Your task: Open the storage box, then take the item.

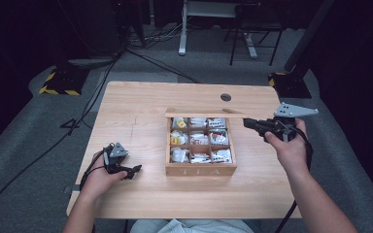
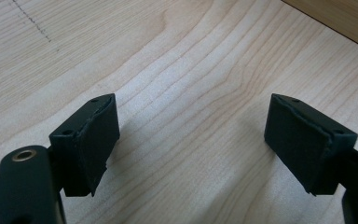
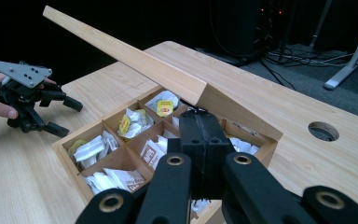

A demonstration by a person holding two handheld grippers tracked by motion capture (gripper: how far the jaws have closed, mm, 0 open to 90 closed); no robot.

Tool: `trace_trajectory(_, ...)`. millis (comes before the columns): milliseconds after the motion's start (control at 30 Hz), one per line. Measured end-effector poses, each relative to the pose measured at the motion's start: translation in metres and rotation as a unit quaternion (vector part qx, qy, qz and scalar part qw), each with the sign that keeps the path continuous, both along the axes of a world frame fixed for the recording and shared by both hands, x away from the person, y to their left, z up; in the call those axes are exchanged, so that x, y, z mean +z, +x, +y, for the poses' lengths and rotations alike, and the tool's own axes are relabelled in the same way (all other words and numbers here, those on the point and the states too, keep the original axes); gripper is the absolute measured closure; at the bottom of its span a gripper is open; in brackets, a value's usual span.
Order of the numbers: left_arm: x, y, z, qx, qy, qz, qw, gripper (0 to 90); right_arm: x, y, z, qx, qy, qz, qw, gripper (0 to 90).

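On the pale wooden worktop (image 1: pixel 141 111) stood a square wooden tea box (image 1: pixel 200 169) divided into nine compartments, each holding paper tea sachets (image 1: pixel 199 138) in white, yellow and red wrappers. Its flat wooden lid (image 1: pixel 201 113) was raised on the far side of the box, standing up from the back edge; in the right gripper view the lid (image 3: pixel 135 60) slanted upward over the compartments.

The right claw (image 1: pixel 248 123) was held above the worktop just beside the box's far right corner, close to the right end of the raised lid. Its jaws were pressed together with nothing between them, and in the right gripper view the right claw (image 3: pixel 200 122) pointed under the lid's lower edge, over the sachets (image 3: pixel 133 122) of the box (image 3: pixel 70 156); whether it touched the lid could not be told.

The left claw (image 1: pixel 135 171) lay low on the worktop, well apart from the box on its left side, jaws spread wide. In the left gripper view the left claw (image 2: pixel 191 140) had only bare wood between its pads (image 2: pixel 95 149).
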State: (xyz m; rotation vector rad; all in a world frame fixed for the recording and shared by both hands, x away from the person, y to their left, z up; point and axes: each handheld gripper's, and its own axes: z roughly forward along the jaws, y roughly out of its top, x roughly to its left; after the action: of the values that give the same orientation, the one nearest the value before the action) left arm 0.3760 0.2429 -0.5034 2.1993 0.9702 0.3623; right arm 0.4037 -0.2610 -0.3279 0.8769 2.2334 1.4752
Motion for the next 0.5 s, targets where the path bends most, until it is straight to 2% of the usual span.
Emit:
trace_trajectory(167,0.000,0.003,0.000,0.002,-0.003,-0.001,1.0000,21.2,0.002,0.001,0.001,-0.002,-0.005,0.000,1.0000,90.0)
trace_trajectory(267,0.002,0.004,-0.001,-0.001,-0.011,0.008,0.9999,23.8,0.002,0.001,0.001,-0.002,-0.004,0.001,1.0000,90.0)
trace_trajectory(300,0.004,0.005,-0.001,-0.002,-0.020,0.005,0.9998,23.8,0.002,0.000,0.001,-0.003,-0.005,0.001,1.0000,90.0)
trace_trajectory(467,0.020,0.002,-0.002,-0.013,-0.029,-0.013,0.9994,24.0,0.002,0.000,0.001,-0.002,-0.005,0.001,1.0000,90.0)
trace_trajectory(500,0.024,0.001,-0.003,-0.014,-0.036,-0.018,0.9991,24.2,0.002,0.001,0.001,-0.002,-0.005,0.000,1.0000,90.0)
